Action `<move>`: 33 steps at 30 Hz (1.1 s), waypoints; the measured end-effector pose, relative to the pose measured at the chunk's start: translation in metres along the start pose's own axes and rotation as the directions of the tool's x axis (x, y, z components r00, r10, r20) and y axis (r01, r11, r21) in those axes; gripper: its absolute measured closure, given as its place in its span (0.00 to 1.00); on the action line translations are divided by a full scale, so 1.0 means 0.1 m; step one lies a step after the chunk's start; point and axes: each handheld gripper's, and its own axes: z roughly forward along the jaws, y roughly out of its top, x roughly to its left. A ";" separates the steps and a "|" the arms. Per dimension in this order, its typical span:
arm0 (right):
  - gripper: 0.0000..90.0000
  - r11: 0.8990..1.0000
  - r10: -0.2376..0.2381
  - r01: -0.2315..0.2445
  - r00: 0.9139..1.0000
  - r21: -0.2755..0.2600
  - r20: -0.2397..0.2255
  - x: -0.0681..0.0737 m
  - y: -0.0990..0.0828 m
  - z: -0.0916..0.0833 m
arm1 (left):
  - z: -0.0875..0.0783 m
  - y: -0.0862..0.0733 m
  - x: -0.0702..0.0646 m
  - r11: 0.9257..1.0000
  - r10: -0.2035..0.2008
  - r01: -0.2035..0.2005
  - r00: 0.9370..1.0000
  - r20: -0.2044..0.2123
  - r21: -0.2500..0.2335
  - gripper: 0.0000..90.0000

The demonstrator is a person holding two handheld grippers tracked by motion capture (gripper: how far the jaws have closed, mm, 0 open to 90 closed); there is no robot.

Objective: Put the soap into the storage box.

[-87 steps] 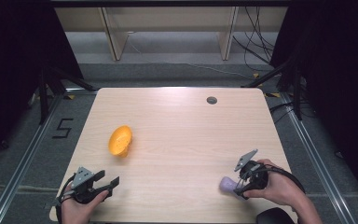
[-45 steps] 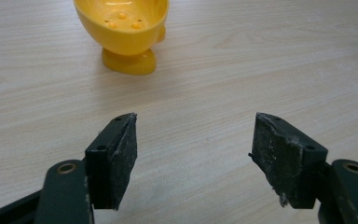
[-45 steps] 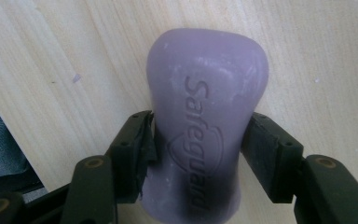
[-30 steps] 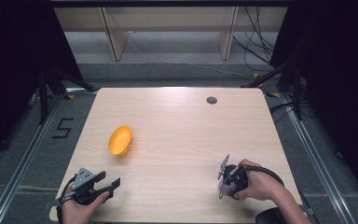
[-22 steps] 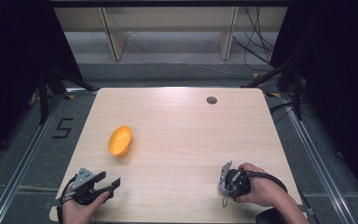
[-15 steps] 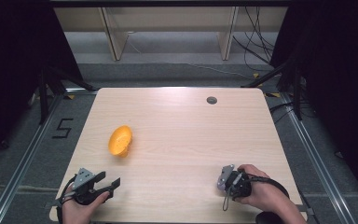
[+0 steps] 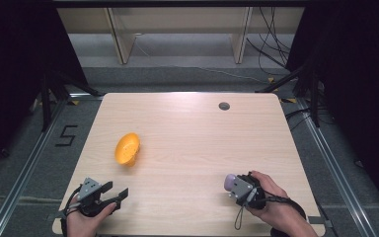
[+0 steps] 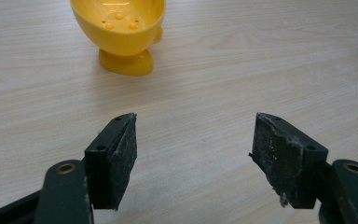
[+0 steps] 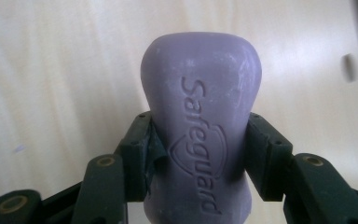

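Observation:
A purple soap bar (image 9: pixel 200 116) stamped "Safeguard" stands up between the jaws of my right gripper (image 9: pixel 198 140), which press on both its sides. From above, the soap (image 7: pixel 230 180) and right gripper (image 7: pixel 237 186) sit near the table's front right, pointing left and away. A yellow-orange footed dish (image 7: pixel 127 148) rests on the left half of the table. My left gripper (image 7: pixel 113 195) lies at the front left corner, open and holding nothing. The left gripper (image 8: pixel 193 140) faces the dish (image 8: pixel 121 28), which stands some way ahead of its jaws.
The wooden table (image 7: pixel 187 133) has a small dark round hole (image 7: pixel 224 105) near its far right. Metal rails run along the floor on both sides, and a "5" mark (image 7: pixel 66 135) is on the floor at left. Shelving legs stand beyond the far edge.
My right hand has shifted left and turned while holding the soap, which now points up-left. The left gripper and the dish have stayed in place.

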 end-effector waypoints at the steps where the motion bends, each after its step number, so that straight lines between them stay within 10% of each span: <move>1: 0.56 1.000 0.004 -0.004 1.000 -0.007 0.014 0.01 0.01 0.00 | 0.01 0.00 0.00 1.000 -0.005 0.005 1.000 0.016 -0.009 0.34; 2: 0.56 0.998 -0.055 0.055 0.998 -0.028 0.031 -0.01 0.02 0.00 | 0.00 0.01 -0.01 1.000 0.002 -0.002 1.000 0.013 -0.007 0.34; 4: 0.56 1.000 -0.013 0.015 0.998 -0.017 0.059 0.03 0.02 -0.01 | 0.00 0.02 -0.03 1.000 0.001 -0.001 1.000 0.022 -0.009 0.34; 5: 0.56 0.996 -0.082 0.085 0.993 -0.036 0.083 0.01 0.04 0.00 | 0.01 0.03 -0.03 1.000 0.000 0.000 0.999 0.035 -0.013 0.34; 16: 0.56 0.990 -0.130 0.138 0.979 -0.038 0.154 0.08 0.11 0.02 | 0.04 0.32 -0.29 0.998 0.063 -0.062 0.985 0.158 -0.015 0.35; 24: 0.56 0.975 -0.203 0.216 0.962 -0.050 0.181 0.05 0.19 0.02 | 0.18 0.59 -0.54 0.990 0.139 -0.139 0.959 0.249 -0.015 0.35; 31: 0.56 0.983 -0.155 0.172 0.966 -0.065 0.207 0.08 0.24 0.02 | 0.34 0.79 -0.78 0.985 0.166 -0.171 0.923 0.347 -0.015 0.36; 33: 0.56 0.965 -0.217 0.244 0.949 -0.097 0.231 0.03 0.27 0.04 | 0.39 0.84 -0.87 0.985 0.166 -0.173 0.912 0.375 -0.016 0.36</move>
